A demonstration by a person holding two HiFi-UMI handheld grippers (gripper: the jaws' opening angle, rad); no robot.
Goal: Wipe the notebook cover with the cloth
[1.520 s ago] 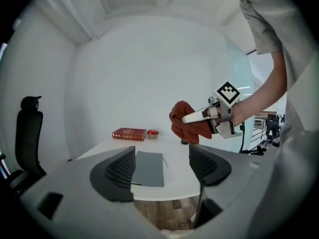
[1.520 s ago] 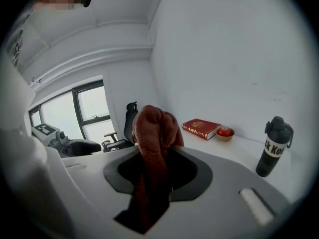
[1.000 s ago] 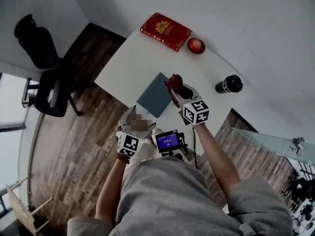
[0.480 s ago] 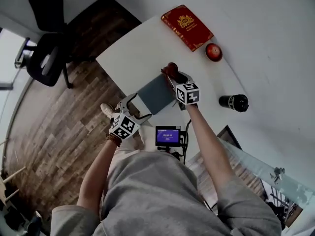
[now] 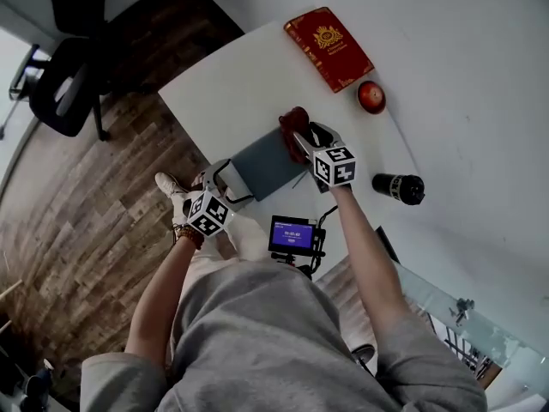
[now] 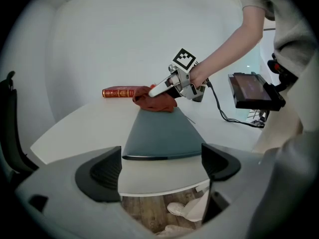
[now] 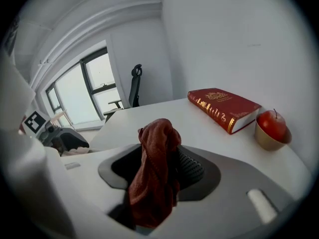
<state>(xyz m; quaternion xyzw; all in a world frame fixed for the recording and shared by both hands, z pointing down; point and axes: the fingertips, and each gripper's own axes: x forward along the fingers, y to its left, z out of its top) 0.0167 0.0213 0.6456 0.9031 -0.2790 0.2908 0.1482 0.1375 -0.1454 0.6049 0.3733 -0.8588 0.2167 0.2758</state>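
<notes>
A grey-blue notebook (image 5: pixel 264 165) lies flat near the white table's front edge. A dark red cloth (image 5: pixel 294 125) rests bunched on the notebook's far end (image 6: pixel 162 133). My right gripper (image 5: pixel 302 142) reaches over that end. Its jaws are opening, and the cloth (image 7: pixel 157 148) still stands between them, leaning on one pad while the ribbed face of the other shows. My left gripper (image 6: pixel 162 166) is open at the table's edge. Its two jaws stand wide on either side of the notebook's near edge without touching it.
A red hardback book (image 5: pixel 328 45) lies at the table's far side, with an apple in a small bowl (image 5: pixel 371 97) beside it. A black cup (image 5: pixel 398 186) lies to the right. A small screen (image 5: pixel 292 235) hangs at my chest. An office chair (image 5: pixel 64 84) stands on the wood floor, left.
My left gripper has come up to the notebook's near edge. The right gripper and cloth have stayed at the notebook's far end. The head view has shifted.
</notes>
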